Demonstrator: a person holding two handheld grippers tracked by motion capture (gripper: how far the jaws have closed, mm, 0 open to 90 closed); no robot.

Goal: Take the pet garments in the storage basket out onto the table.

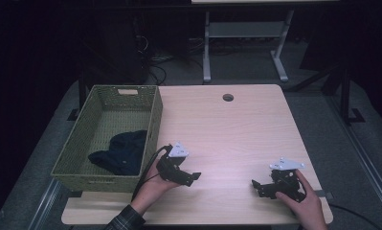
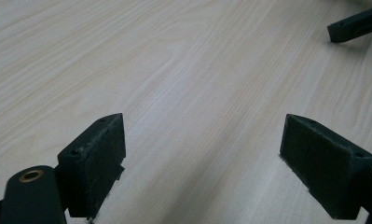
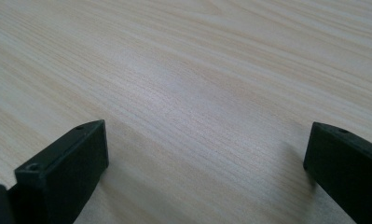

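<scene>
Left tongs (image 1: 194, 176): lower centre-left of the high view, held low over the bare counter (image 1: 227, 139), jaws spread wide with nothing between them; its own view shows only wood grain in the gap (image 2: 202, 154).
Right tongs (image 1: 254, 185): lower right of the high view, just above the counter, jaws wide apart and holding nothing; its own view shows bare wood between them (image 3: 207, 154).
Gap between the two: they point toward each other, well apart.
Dark cloth (image 1: 122, 152): crumpled in the near end of the basket, left of frame, close to the left tongs but behind the basket wall.
Basket (image 1: 152, 115): green woven, at the counter's left edge.
</scene>
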